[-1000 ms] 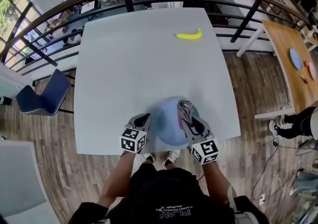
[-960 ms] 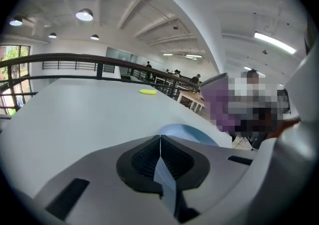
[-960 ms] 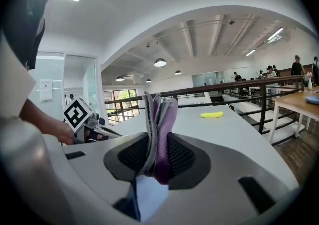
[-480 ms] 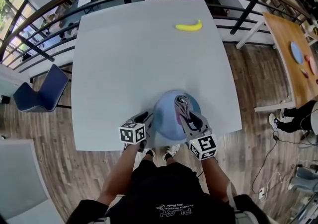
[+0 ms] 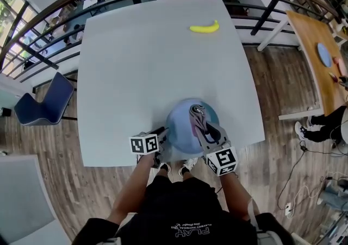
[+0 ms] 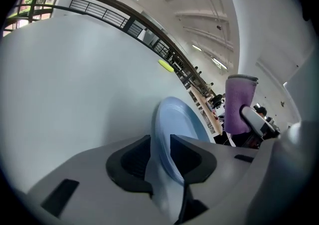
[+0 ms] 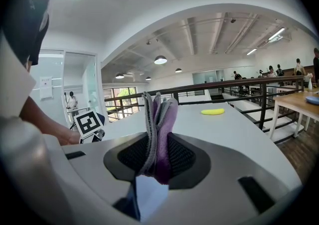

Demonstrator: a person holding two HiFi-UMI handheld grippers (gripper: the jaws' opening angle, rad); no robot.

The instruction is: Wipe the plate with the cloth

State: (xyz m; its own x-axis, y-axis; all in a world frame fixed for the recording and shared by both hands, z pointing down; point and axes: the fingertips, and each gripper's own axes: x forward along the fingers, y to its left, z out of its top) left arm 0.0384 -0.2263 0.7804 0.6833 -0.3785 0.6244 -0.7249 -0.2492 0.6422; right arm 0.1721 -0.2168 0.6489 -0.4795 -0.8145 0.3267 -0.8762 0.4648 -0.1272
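I've brought the plate (image 5: pixel 184 129) down near the table's (image 5: pixel 152 59) front edge, and my left gripper's (image 5: pixel 161 134) jaws are opening around its rim. My right gripper (image 5: pixel 210 130) stays clamped on the cloth (image 5: pixel 196 116) above the plate, which I judge now lies ready for wiping.

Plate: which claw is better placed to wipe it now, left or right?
Right. The right claw is shut on the cloth, held over the plate. The left claw has jaws opening around the plate's rim and carries no cloth.
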